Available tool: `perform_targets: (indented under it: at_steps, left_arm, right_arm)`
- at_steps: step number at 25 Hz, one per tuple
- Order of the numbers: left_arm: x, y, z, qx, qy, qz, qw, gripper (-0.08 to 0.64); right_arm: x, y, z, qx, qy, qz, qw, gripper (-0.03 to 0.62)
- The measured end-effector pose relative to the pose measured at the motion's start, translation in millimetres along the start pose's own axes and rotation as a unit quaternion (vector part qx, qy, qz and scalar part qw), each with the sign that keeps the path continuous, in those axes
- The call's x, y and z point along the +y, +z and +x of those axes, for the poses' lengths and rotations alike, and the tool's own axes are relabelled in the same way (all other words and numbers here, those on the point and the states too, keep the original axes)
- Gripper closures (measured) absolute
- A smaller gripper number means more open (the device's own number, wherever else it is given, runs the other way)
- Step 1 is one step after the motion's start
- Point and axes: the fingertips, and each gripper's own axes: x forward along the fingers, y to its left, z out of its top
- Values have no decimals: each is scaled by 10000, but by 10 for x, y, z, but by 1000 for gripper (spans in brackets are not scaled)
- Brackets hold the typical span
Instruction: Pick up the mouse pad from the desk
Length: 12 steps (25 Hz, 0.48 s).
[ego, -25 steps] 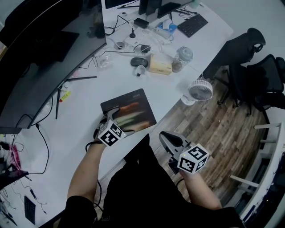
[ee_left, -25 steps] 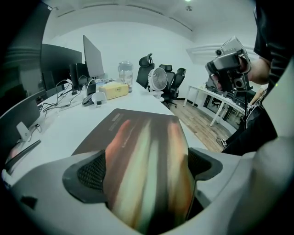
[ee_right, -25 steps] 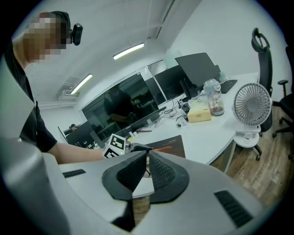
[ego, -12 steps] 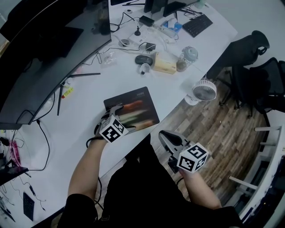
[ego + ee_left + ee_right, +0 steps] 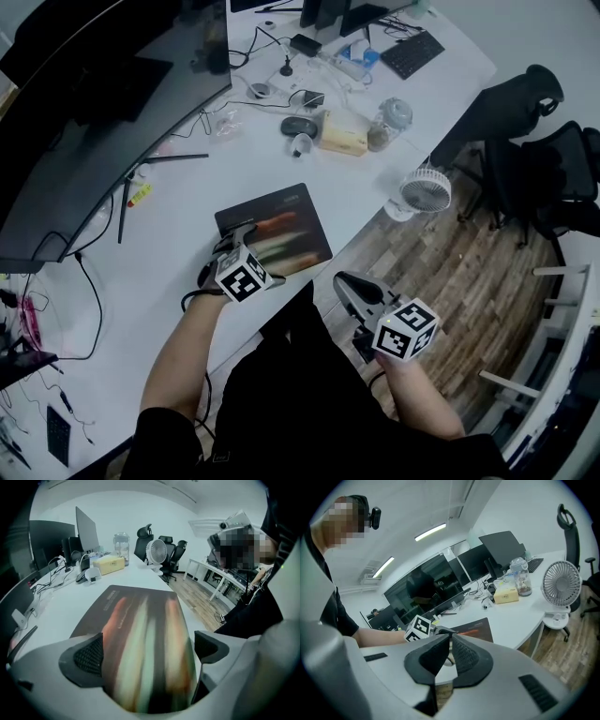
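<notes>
White office desk point(image 5: 169, 234), near edge: the left gripper point(image 5: 147, 656) has just been opening its jaws, which now stand about as wide as they go; its ribbed pads point(image 5: 89, 656) flank the near end of the mouse pad point(image 5: 140, 616) without pressing on it; the pad, dark with red and green streaks, lies flat on the desk and runs away from the fingers toward the far clutter; nothing is gripped yet, so the widening reads as preparation for closing on that edge, and so thin a sheet may need one jaw worked under it first; off the desk's edge, well apart from the pad, the right gripper point(image 5: 451, 639) has its jaws pressed together on nothing; beyond the pad, a tissue box point(image 5: 339, 134), a jar point(image 5: 386, 120) and a small fan point(image 5: 420, 190) sit well clear of the fingers.
</notes>
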Motion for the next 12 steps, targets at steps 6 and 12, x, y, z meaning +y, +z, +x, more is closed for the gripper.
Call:
perform_targets:
  at_steps: [6, 12]
  left_arm:
    - [-17, -21, 71, 46, 141, 16, 9999, -25]
    - [35, 29, 21, -346, 380, -128, 9986, -23]
  right_arm:
    - [-15, 13, -60, -34, -47, 15, 10000, 574]
    - [19, -43, -65, -17, -14, 42, 10000, 574]
